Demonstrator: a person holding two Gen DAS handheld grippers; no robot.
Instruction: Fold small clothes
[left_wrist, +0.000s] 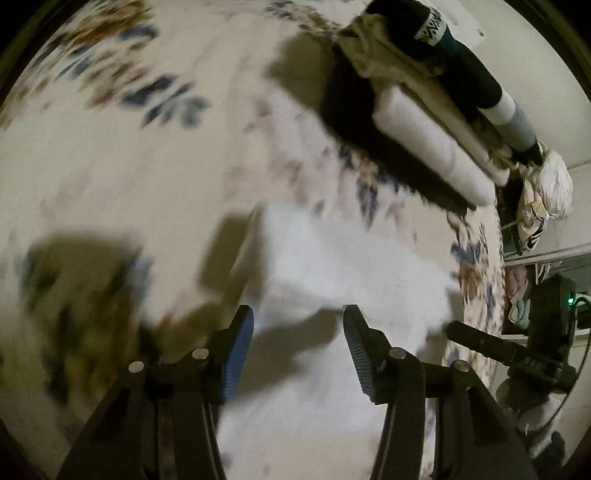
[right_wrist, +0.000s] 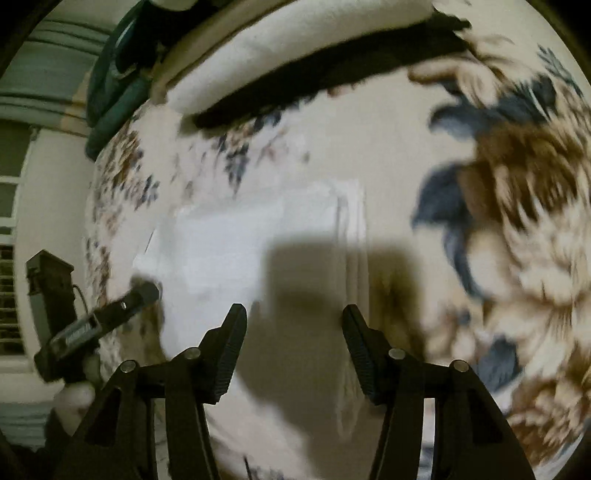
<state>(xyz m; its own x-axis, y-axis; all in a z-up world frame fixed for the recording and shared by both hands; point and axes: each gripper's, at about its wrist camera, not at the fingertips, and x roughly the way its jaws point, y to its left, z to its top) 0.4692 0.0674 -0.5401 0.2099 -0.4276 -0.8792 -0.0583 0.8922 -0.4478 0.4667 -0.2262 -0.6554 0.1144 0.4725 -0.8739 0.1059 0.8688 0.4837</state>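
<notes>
A small white garment (left_wrist: 332, 266) lies flat on a floral bedsheet (left_wrist: 147, 166). My left gripper (left_wrist: 297, 325) hovers open over its near part, nothing between the fingers. The right gripper shows in the left wrist view (left_wrist: 480, 341) at the garment's right edge. In the right wrist view the same white garment (right_wrist: 229, 243) lies ahead, its folded edge (right_wrist: 351, 229) running toward me. My right gripper (right_wrist: 293, 325) is open and empty above it. The left gripper shows in the right wrist view (right_wrist: 146, 291), its tip at the garment's left edge. Both views are motion-blurred.
A stack of folded clothes (left_wrist: 424, 122), white, beige and dark, sits at the far side of the bed, seen also in the right wrist view (right_wrist: 295, 48). The bed edge (left_wrist: 495, 258) is at the right, with clutter (left_wrist: 543, 192) beyond it. A wall and window (right_wrist: 14, 206) lie left.
</notes>
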